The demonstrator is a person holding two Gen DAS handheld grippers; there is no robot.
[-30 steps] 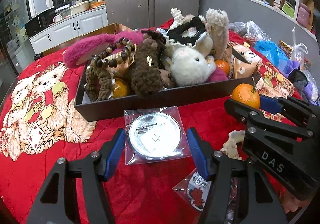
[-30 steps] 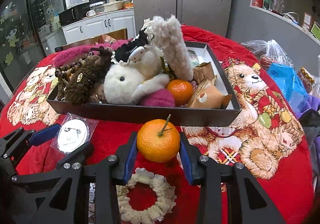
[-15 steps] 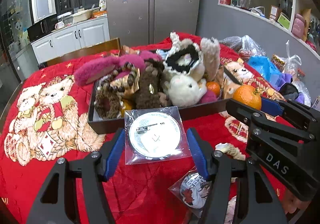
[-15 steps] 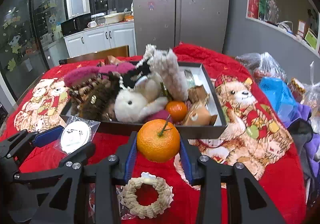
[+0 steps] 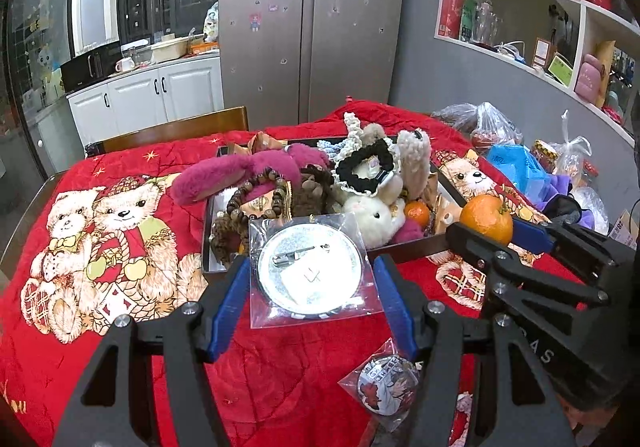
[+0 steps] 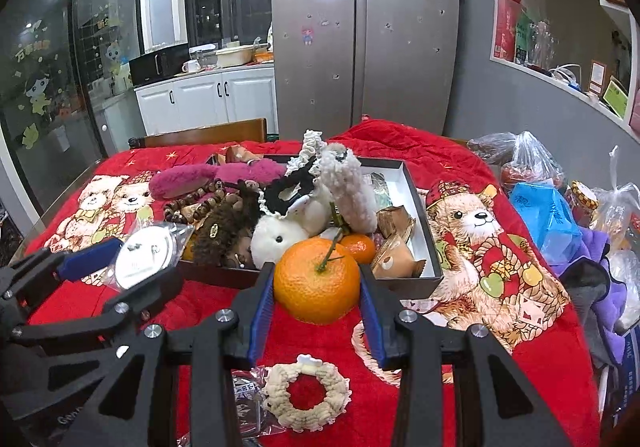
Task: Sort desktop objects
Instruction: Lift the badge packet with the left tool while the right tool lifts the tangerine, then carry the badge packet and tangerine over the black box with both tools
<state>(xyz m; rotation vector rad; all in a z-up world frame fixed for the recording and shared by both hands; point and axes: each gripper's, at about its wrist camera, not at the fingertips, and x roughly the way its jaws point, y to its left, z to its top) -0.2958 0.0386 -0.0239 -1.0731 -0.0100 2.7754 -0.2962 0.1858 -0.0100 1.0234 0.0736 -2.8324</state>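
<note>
Low centre of each view, the left tool (image 5: 312, 299) pinches a light, slippery bagged badge (image 5: 310, 271) by its edges, while the right tool (image 6: 316, 311) squeezes a firm, bruisable orange (image 6: 317, 279) across its middle.

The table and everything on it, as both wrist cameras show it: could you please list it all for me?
Box: one, dark, on the red blanket, crammed with plush toys, beads, wrapped snacks.
White rabbit toy: one, in the box.
Small orange: one, in the box.
Large orange: one, between the right fingers.
Bagged silver badge: one, between the left fingers.
Printed badge: one, bagged, on the blanket at the near edge.
Cream scrunchie: one, on the blanket below the large orange.
Plastic bags: several, blue and clear, at the table's right side.
Left gripper: black, blue pads.
Right gripper: black, blue pads.
</note>
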